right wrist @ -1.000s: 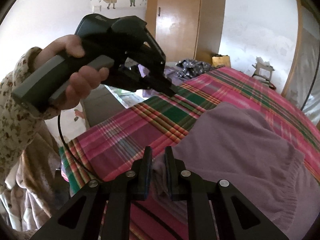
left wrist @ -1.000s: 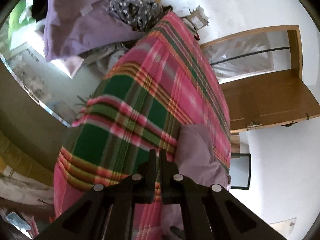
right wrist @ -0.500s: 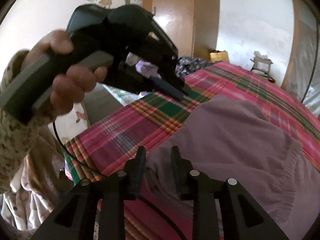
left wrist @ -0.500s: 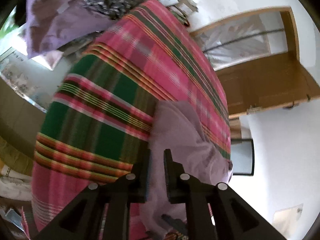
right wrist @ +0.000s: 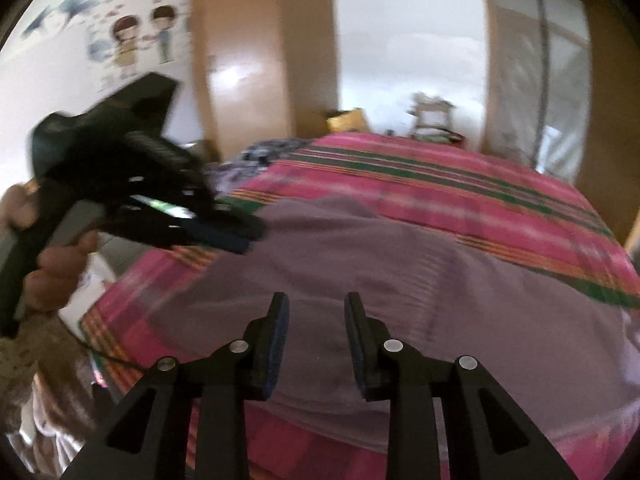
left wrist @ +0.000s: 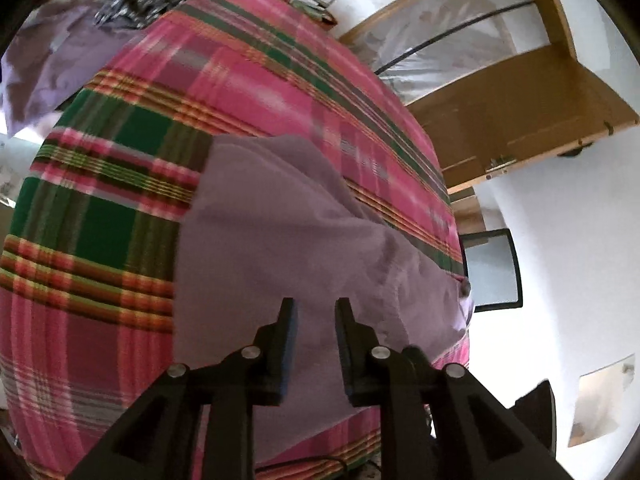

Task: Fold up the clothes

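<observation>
Now the lilac garment [left wrist: 304, 216] lay spread on the plaid blanket [left wrist: 120, 160], directly below and ahead of both grippers. The left gripper [left wrist: 314, 312] and the right gripper [right wrist: 316, 312] had just been opening; each stood released with nothing between its jaws. The cloth's long axis seemed to run across both, neither hand clearly nearer.
</observation>
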Demonstrator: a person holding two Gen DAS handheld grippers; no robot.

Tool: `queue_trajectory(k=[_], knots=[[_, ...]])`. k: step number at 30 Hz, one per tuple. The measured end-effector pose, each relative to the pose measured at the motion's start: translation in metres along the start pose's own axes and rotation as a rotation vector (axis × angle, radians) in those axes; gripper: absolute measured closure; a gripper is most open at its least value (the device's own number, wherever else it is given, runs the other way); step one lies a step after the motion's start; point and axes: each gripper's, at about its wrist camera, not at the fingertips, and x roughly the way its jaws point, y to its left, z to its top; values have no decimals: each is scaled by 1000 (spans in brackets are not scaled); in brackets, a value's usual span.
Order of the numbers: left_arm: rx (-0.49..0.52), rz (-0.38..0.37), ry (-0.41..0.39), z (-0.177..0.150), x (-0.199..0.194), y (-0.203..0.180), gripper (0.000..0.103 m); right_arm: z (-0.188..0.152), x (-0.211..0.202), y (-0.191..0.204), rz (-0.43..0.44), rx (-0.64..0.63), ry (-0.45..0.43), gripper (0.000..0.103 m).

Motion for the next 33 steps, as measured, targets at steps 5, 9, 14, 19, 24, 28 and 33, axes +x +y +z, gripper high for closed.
queue_trajectory(k=[5, 9, 14, 19, 24, 28, 33], knots=[[47, -26, -37, -12, 1, -26, 83, -10, -15, -36, -82, 82, -11, 73], [89, -15, -31, -16, 14, -44, 79, -19, -28, -68, -139, 175, -10, 73], [129, -22, 15, -22, 33, -61, 79, -33, -41, -103, -222, 260, -7, 73], [192, -24, 36, -32, 47, -84, 78, -43, -61, -137, -315, 329, -29, 73], [258, -34, 92, -43, 73, -114, 77, -55, -96, -191, -447, 431, -75, 73], [320, -48, 142, -49, 99, -140, 77, -72, -124, -242, -528, 544, -96, 73], [397, -47, 218, -52, 136, -171, 77, -83, -133, -286, -626, 570, -58, 73]])
